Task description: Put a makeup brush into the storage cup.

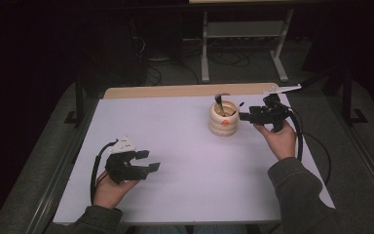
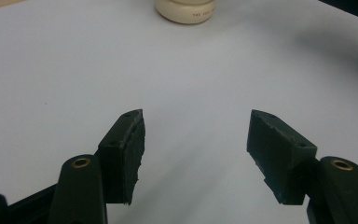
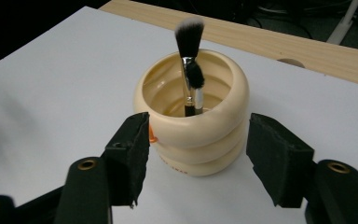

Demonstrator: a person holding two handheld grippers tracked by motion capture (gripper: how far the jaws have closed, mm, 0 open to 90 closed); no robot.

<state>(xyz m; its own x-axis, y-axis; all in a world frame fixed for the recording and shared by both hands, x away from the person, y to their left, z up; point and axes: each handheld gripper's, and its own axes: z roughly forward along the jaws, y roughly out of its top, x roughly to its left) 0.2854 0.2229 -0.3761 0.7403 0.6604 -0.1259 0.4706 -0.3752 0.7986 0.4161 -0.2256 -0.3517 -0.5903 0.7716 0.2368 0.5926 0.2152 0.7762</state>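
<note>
Left gripper has its jaws spread wide with nothing between them, hovering over bare white table near the front left; in the high view the same gripper sits in the person's left hand, with its cable looping off the back. Right gripper is also spread wide, jaws either side of the cream ribbed pot but not clearly touching it; the left jaw sits just beside the pot wall, while the right one stands apart. In the high view this gripper is held by the right hand just right of the pot, which stands toward the far right of the table. The pot looks like 3 stacked rings, with a small orange mark low on its side. 2 makeup brushes stand inside: a taller brush with dark bristles tipped white, and a shorter brush with black bristles leaning against it. A wooden strip runs along the table's far edge.
</note>
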